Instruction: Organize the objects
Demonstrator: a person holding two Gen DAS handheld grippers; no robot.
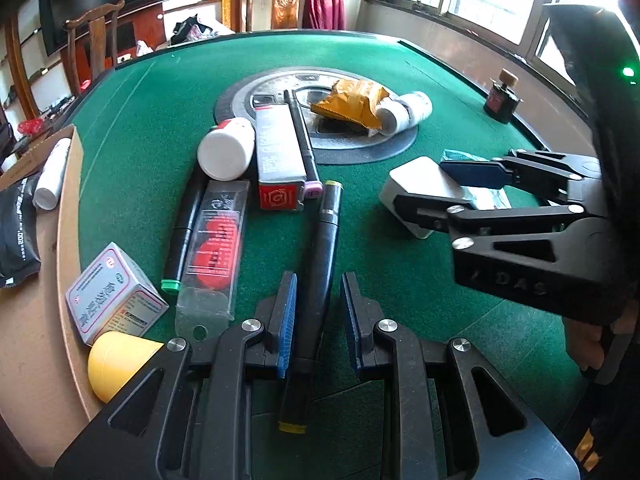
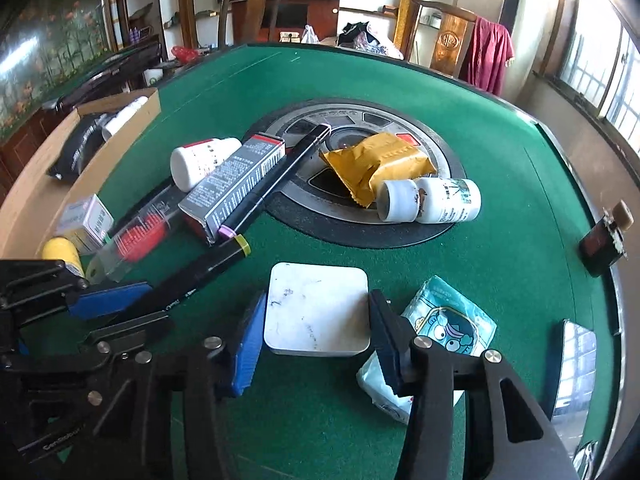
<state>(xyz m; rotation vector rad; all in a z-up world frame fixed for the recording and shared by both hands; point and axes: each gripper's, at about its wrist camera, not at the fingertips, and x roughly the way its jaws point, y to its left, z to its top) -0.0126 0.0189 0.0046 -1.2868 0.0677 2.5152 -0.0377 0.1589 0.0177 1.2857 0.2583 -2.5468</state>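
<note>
Green felt counter [image 1: 160, 100] is carrying the whole clutter. What is the left gripper [image 1: 318, 284] doing? (Recorder)

Its fingers are standing nearly together, clamping a black marker with yellow ends [image 1: 324, 248]. The marker is running lengthwise between the blue pads and pointing away toward the round metal centre plate [image 1: 360, 148]. (Spotter)

And the right gripper [image 2: 318, 296]? (Recorder)

It is reaching down over a white square box [image 2: 316, 320] lying flat on the felt at the near side. One finger is sitting on each side of the box, and both pads are pressing against its edges. (Spotter)

What is lying around it? (Recorder)

A teal tissue pack [image 2: 452, 316] is lying just beside the white box, partly under the right finger. A yellow packet [image 2: 380, 164] and a tipped white bottle [image 2: 448, 200] are resting on the centre plate. A cardboard box [image 1: 70, 200] is sitting at the counter's left edge, holding a black pouch [image 1: 16, 224] and a white tube [image 1: 52, 176]. (Spotter)
</note>
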